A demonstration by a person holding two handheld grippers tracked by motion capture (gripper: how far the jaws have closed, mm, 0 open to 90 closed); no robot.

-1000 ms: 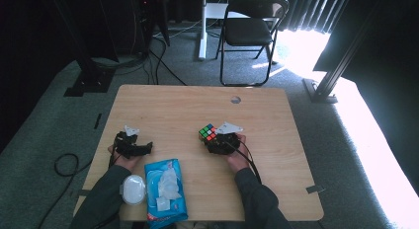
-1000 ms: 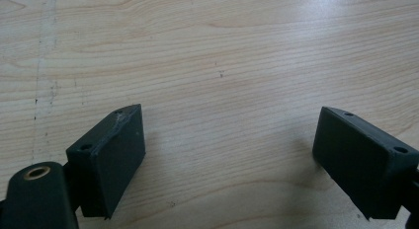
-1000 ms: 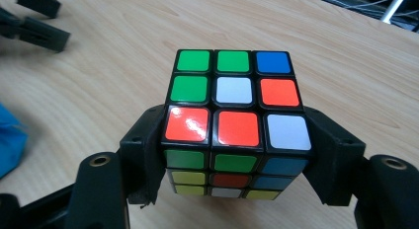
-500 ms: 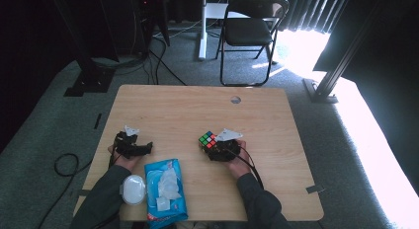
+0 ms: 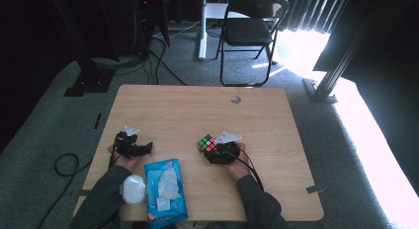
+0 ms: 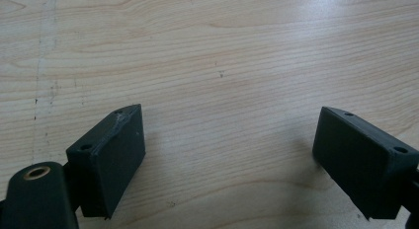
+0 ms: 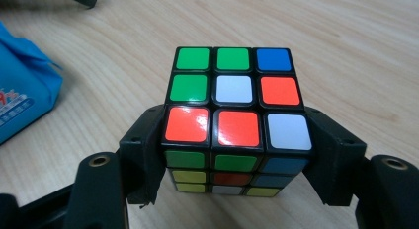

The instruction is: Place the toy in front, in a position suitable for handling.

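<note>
Your right gripper [image 5: 213, 151] held the cube [image 5: 206, 143] between its jaws, one jaw on each side of the cube's near part, and the jaws had just opened a little further, yet the pads were touching it. The cube sat on the desk [image 5: 197, 105], near the middle of the front half. Your left gripper [image 5: 143, 149] rested near the left edge, its jaws wide open over bare wood. The wipes pack [image 5: 165, 189] lay at the front edge, between your arms.
</note>
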